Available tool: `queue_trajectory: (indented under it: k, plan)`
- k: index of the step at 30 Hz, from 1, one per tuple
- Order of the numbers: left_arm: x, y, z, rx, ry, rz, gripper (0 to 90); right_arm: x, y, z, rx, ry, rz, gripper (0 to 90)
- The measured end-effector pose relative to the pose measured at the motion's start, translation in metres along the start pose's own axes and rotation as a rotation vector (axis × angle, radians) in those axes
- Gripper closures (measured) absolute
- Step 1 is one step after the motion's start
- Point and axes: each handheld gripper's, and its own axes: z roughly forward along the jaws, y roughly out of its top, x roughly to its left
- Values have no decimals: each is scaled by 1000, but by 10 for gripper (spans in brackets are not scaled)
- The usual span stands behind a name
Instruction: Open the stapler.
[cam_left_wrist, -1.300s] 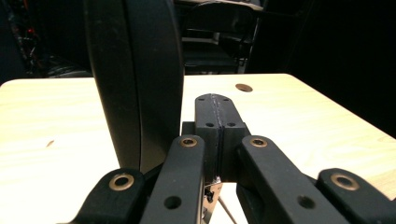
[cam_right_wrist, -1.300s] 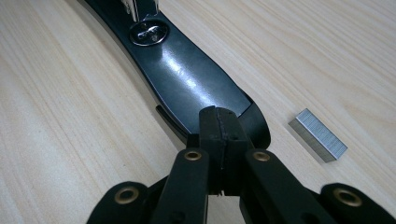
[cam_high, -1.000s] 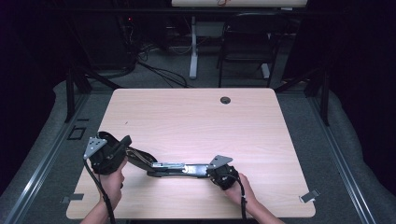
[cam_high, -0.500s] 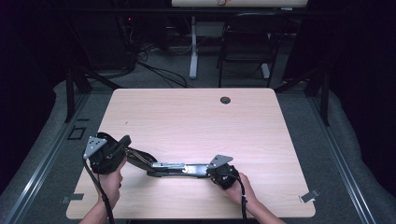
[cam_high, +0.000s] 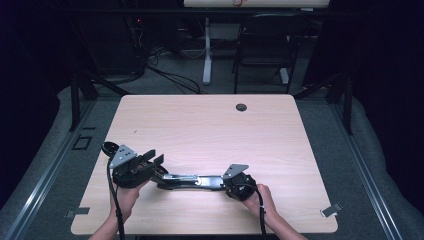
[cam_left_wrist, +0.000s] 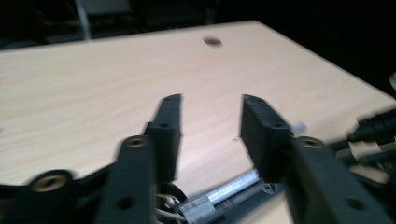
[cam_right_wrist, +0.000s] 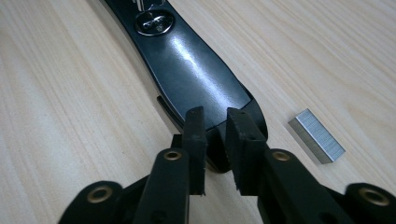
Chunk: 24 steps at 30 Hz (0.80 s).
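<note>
My left gripper (cam_high: 156, 161) jaws just opened, off stapler (cam_high: 192, 181); right gripper (cam_right_wrist: 215, 140) apparently loosening on base; staple strip (cam_right_wrist: 316, 135) may scatter.

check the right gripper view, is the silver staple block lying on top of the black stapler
No, the silver staple block lies on the light wooden table, apart from the black stapler.

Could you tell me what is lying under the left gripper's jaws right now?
Below the left gripper lies the opened stapler, its silver staple channel showing on the table. The gripper's body covers the stapler's near end.
</note>
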Motion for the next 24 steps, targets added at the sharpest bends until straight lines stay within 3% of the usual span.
queue_trajectory:
  k: [3,7,10,13,20,24]
  plan:
    - [-4,0,3,40,-33,11,457,1,0,1,-4,11,-9,739]
    - [-8,1,5,79,-65,41,373,3,2,1,18,12,-53,687]
    - [-12,0,8,101,-85,52,331,3,5,-1,25,14,-58,653]
    - [-17,-1,11,128,-101,65,266,-1,7,-6,13,12,-42,603]
    - [-31,-2,15,174,-125,138,172,-15,8,-15,-4,17,-2,506]
    - [-36,-4,17,202,-137,170,151,-23,10,-19,30,-17,38,452]
